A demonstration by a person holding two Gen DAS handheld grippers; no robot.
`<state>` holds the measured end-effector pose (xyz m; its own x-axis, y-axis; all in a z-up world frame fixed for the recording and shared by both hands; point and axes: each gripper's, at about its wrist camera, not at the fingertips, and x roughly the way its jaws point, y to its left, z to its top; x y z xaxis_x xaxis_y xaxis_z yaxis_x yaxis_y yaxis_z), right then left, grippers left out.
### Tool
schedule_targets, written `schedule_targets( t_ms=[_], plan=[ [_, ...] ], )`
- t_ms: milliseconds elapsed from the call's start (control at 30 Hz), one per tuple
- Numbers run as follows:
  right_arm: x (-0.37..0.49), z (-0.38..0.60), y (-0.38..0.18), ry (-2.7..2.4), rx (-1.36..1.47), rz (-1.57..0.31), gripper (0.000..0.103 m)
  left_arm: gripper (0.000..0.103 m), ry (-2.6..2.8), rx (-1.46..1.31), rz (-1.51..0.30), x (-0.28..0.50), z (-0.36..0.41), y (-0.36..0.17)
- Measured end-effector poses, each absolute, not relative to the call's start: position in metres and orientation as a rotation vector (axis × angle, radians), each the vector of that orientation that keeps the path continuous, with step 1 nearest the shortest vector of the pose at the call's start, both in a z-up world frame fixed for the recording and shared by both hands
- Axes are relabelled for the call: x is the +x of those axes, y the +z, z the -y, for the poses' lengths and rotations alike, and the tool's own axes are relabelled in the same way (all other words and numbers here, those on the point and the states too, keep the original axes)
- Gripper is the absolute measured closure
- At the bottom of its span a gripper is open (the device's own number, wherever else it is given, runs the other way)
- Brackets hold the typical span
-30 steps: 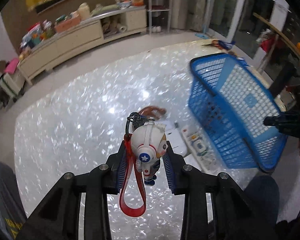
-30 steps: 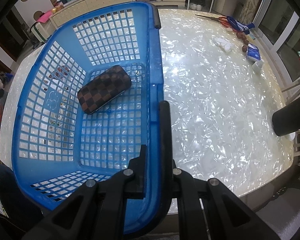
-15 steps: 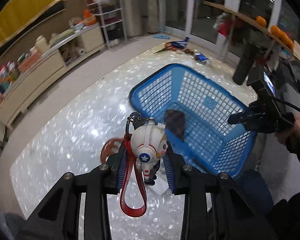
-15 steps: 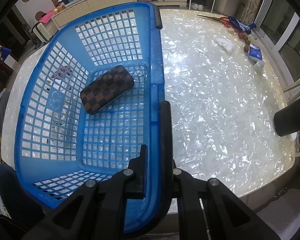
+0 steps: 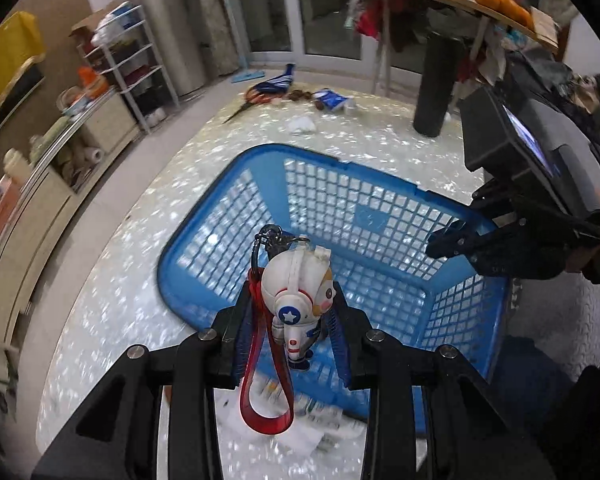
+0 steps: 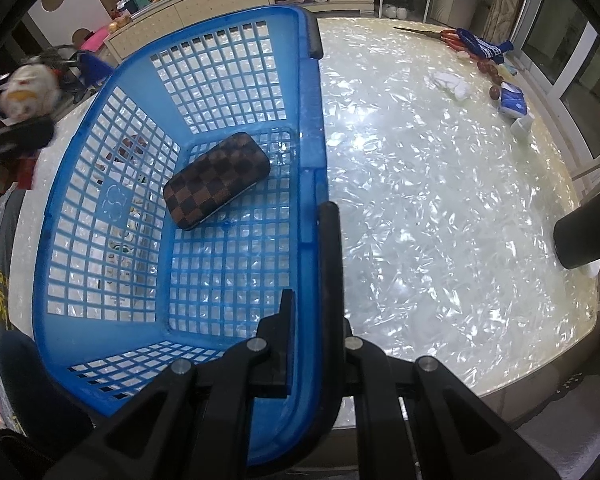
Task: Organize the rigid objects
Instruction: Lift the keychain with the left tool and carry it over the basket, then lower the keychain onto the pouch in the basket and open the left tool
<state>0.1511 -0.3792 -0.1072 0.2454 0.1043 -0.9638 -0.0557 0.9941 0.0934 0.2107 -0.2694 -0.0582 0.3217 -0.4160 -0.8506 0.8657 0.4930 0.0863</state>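
**Astronaut keychain poised at the basket's near rim**

The left tool (image 5: 292, 320) pinches an astronaut keychain (image 5: 298, 296) by its body, the red strap (image 5: 266, 368) hanging loose below it. The figure's long axis runs along the fingers, head pointing away from the hand. The blue basket (image 5: 380, 216), the landmark here, lies ahead of and beneath the figure; judging from the left wrist view, the figure sits about over the basket's near rim, so the drop likely needs a little more travel toward the basket's middle.

The right tool (image 6: 312, 320) is pressed together on the basket's side wall, steadying it on the desk (image 6: 440, 200). A checkered case (image 6: 216, 180) lies on the basket floor.

Hard to make out: the keychain shows only as a blur beyond the basket's far-left corner in the right wrist view, and the figure blocks the case from the left camera. Flat items under the basket are unclear.
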Motion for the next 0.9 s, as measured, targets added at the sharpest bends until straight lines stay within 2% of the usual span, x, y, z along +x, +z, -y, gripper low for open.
schedule_targets(
  t_ms=[633, 900],
  plan=[
    [0.150, 0.384, -0.107, 0.125, 0.078, -1.299, 0.095, 0.066, -0.924, 0.716, -1.031, 0.252, 0.326, -0.143],
    [0.149, 0.385, -0.108, 0.116, 0.100, -1.293, 0.095, 0.065, -0.891, 0.819, -1.086, 0.259, 0.336, -0.153]
  ],
)
